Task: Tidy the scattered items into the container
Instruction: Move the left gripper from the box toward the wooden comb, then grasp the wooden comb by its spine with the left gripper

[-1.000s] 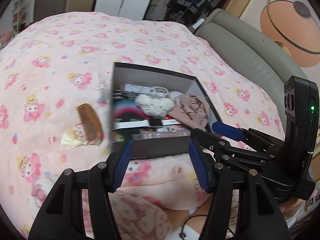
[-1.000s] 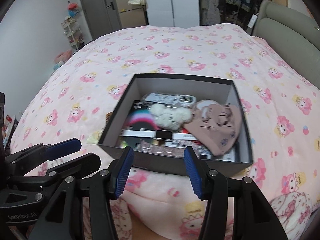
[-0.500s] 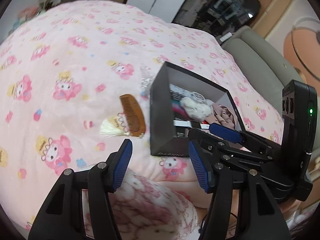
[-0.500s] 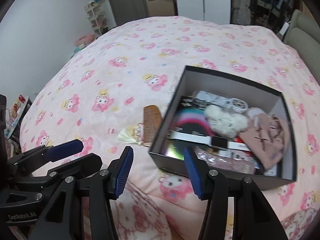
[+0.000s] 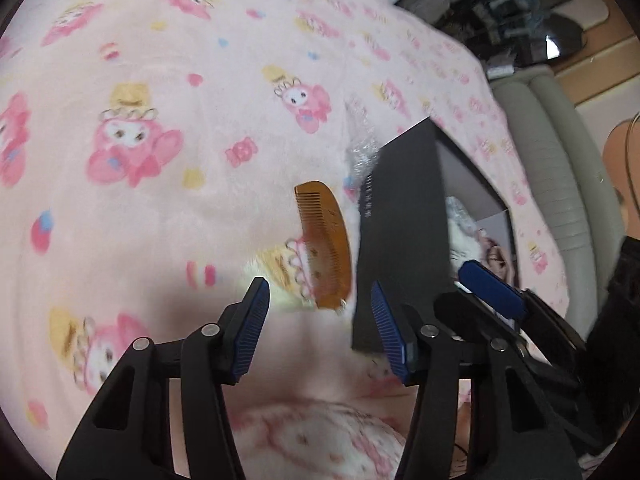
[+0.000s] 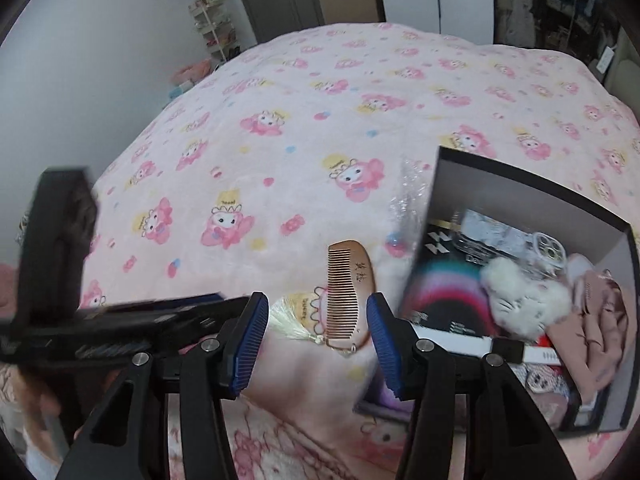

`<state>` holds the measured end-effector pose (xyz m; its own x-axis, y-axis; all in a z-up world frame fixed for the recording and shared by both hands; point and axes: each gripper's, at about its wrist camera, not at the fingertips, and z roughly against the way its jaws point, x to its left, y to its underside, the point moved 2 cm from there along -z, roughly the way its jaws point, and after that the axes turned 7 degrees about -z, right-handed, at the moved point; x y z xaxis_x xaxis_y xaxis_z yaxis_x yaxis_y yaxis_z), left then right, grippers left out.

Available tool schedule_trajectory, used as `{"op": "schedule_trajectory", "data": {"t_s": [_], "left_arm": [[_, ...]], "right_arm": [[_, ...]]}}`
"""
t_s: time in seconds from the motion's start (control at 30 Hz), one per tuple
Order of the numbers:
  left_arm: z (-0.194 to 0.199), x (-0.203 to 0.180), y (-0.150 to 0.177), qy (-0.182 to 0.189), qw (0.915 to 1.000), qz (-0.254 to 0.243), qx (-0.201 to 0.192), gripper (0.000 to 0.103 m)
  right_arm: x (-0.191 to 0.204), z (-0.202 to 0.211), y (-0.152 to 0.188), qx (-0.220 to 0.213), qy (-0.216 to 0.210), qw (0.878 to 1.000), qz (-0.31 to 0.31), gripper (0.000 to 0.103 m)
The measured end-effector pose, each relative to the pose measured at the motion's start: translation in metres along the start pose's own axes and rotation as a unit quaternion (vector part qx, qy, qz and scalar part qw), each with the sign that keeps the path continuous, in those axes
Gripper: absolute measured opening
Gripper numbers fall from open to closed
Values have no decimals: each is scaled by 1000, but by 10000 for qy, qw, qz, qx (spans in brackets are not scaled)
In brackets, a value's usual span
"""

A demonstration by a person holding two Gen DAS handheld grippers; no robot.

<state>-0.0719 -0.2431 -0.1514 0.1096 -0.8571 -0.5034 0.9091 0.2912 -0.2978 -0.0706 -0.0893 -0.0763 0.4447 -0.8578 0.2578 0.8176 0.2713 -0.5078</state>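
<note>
A pink cartoon-print blanket [image 6: 320, 92] covers the bed, broad and bare toward the far edge. The wooden comb [image 6: 349, 294], stamped with two characters and tasselled, lies just beside the black box [image 6: 532, 196]. The left gripper [image 5: 316, 322] has just been closing, nothing between its jaws; the right gripper [image 6: 317, 330] is spread, empty, above the comb.
</note>
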Motion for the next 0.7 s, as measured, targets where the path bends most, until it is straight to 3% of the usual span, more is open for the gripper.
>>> {"op": "schedule_trajectory", "data": {"t_s": [0.2,0.3,0.43,0.5,0.57,0.7], "left_arm": [[-47,4,-31,97,9982,11,594,48],[-72,10,-41,336,9951,195,907,48],[-105,15,-45,333,9909,371,1250,48],[-116,13,-42,410,9885,405,1399,37],[-117,11,-40,574,9878,405,1392,12],[-89,15,-37,568,9933,469,894,3]], "right_arm": [[-13,-28,-21,26,522,9986,15,44],[-24,-37,-31,76,560,9984,-98,38],[-31,-44,-40,112,557,9982,-199,32],[-30,-45,-39,110,512,9985,-178,33],[-28,-45,-38,131,487,9986,-165,33],[-23,-45,-33,263,327,9986,-317,33]]}}
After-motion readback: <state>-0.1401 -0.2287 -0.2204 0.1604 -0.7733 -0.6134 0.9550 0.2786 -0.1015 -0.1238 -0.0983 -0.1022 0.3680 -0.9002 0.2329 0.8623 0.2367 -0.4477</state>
